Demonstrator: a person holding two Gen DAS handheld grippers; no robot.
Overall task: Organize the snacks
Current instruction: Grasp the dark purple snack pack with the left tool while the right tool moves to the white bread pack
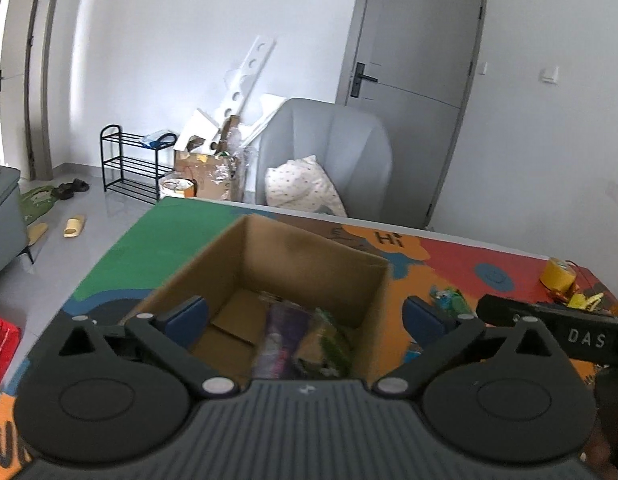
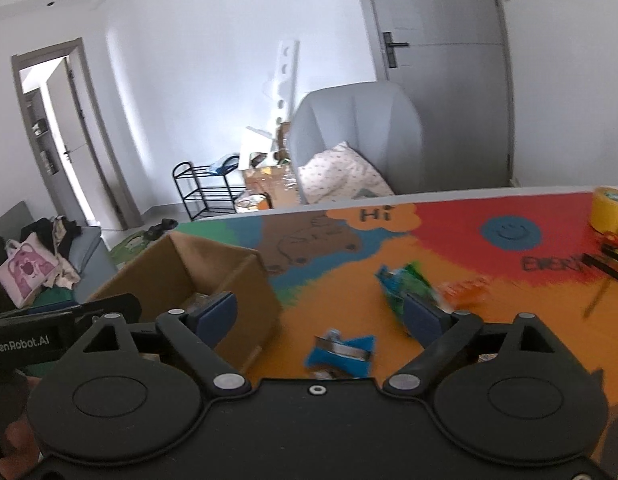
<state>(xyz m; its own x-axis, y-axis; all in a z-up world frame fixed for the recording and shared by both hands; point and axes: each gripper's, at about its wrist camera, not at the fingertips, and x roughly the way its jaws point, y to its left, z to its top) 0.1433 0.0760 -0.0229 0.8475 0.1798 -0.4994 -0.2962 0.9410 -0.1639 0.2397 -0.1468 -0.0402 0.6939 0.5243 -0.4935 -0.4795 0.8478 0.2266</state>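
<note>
Both grippers stand spread wide with nothing between their blue pads. Left gripper [image 1: 305, 314] hangs over the open cardboard box [image 1: 309, 256], its left pad over the box's near left corner and its right pad just outside the box's right wall. Down in the box, at 6 o'clock in the left wrist view, lie a purple packet [image 1: 279, 340] and a green packet [image 1: 331, 344] side by side, both blurred. Right gripper [image 2: 323, 316] hovers over the colourful play mat [image 2: 489, 272] to the right of the box, with the box at its 9 o'clock. Between its fingers, low at 6 o'clock, a blue snack packet [image 2: 341, 354] lies flat on the mat. At 1 o'clock a green and blue snack bag [image 2: 405, 284] lies just past the right pad, and a blurred orange packet [image 2: 465, 288] sits just beside it. Farther off at 2 o'clock a yellow tape roll [image 2: 609, 212] stands near the mat's far right edge. Beyond the table, at 12 o'clock, a grey armchair [image 1: 329, 148] holds a spotted pillow [image 1: 305, 188], and a black shoe rack [image 1: 129, 164] stands at 10 o'clock against the white wall.
</note>
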